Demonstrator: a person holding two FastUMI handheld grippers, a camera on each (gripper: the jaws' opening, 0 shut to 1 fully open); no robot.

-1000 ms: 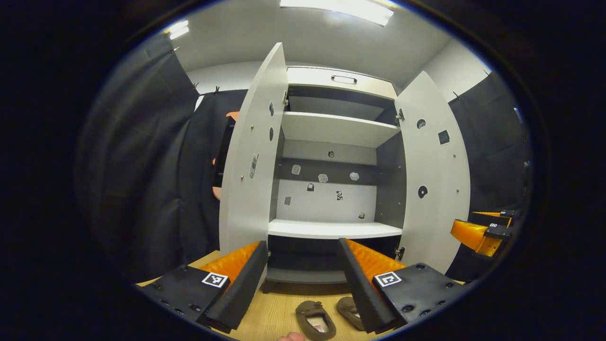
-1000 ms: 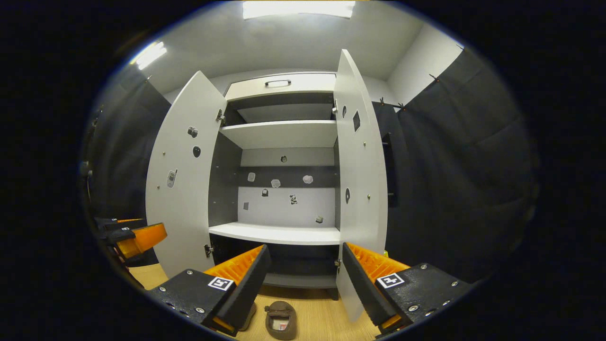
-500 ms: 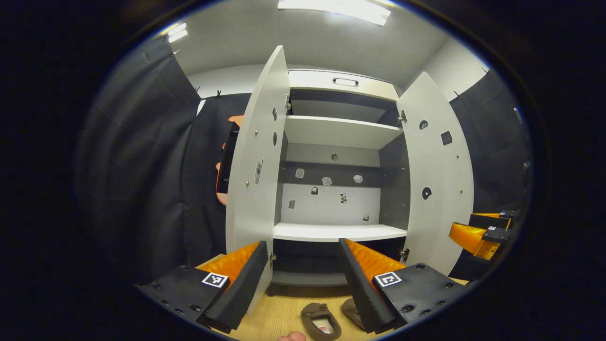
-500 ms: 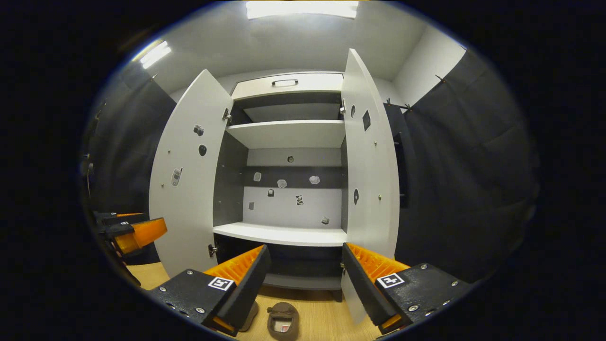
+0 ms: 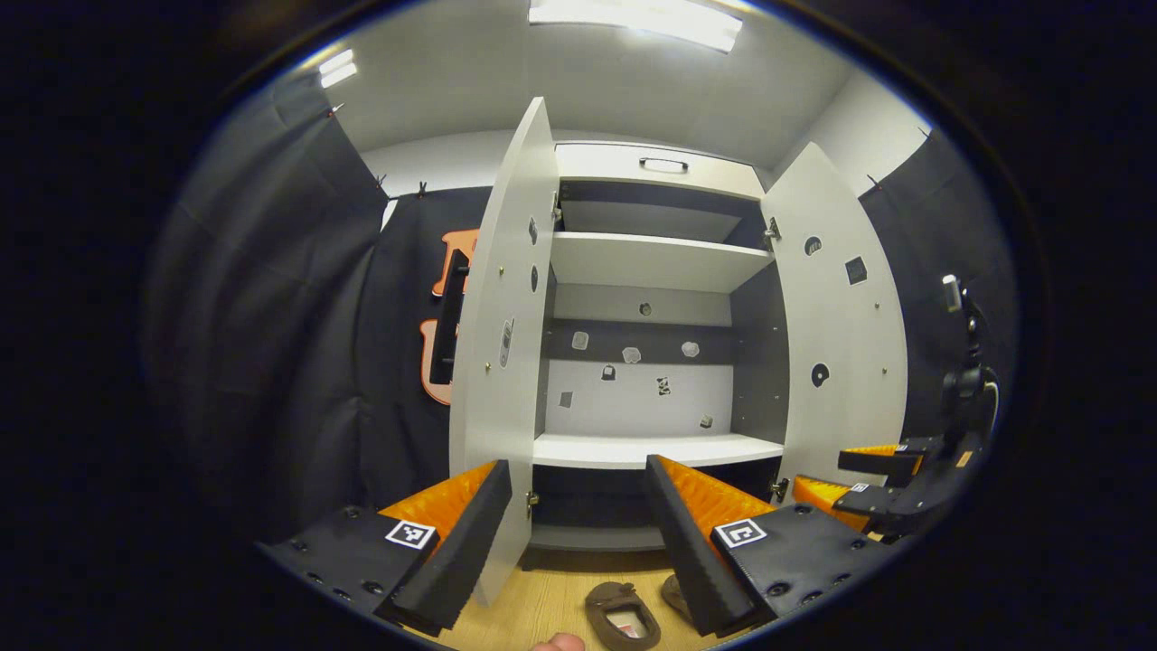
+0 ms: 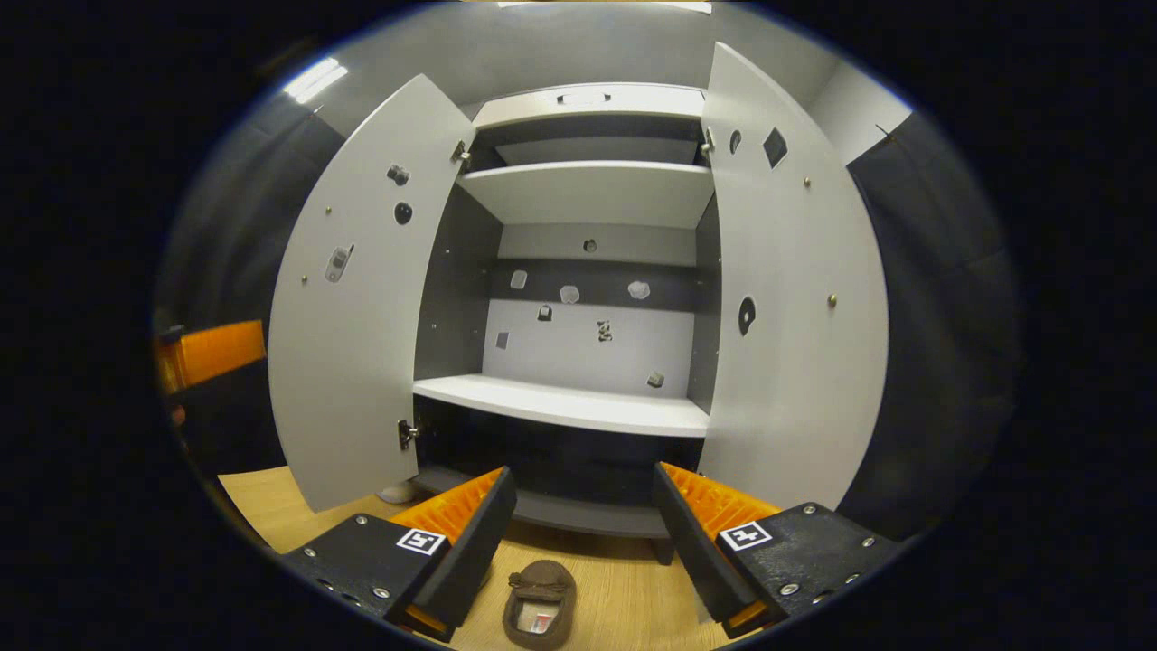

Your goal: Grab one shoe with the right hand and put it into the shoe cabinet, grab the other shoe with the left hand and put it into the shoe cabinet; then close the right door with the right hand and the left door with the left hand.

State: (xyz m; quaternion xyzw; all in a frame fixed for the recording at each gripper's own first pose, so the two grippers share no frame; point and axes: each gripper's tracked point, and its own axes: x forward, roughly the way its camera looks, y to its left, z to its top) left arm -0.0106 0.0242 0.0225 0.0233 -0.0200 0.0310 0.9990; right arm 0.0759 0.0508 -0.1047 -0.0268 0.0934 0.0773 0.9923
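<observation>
The white shoe cabinet (image 5: 646, 262) stands with both doors wide apart, left door (image 5: 497, 362) and right door (image 5: 841, 344). Its middle shelf (image 6: 560, 402) is bare. A brown shoe (image 6: 540, 604) lies on the wooden floor in front of the cabinet, below and between the open fingers of my right gripper (image 6: 585, 472). In the left gripper view the same pair shows: one shoe (image 5: 622, 615) in full, the other shoe (image 5: 673, 592) half hidden behind a finger. My left gripper (image 5: 578, 466) is open and holds nothing. The right gripper (image 5: 868, 493) appears low by the right door.
Black cloth walls close in both sides. A dark stand with a small device (image 5: 963, 362) rises at the far right. The wooden floor (image 6: 271, 506) runs in front of the cabinet. A fingertip (image 5: 556, 642) pokes in at the bottom edge. The left gripper (image 6: 208, 353) sits beyond the left door.
My right gripper has moved closer to the cabinet, which now looks larger and higher. In the left gripper view the cabinet slid slightly right and the right gripper sank lower.
</observation>
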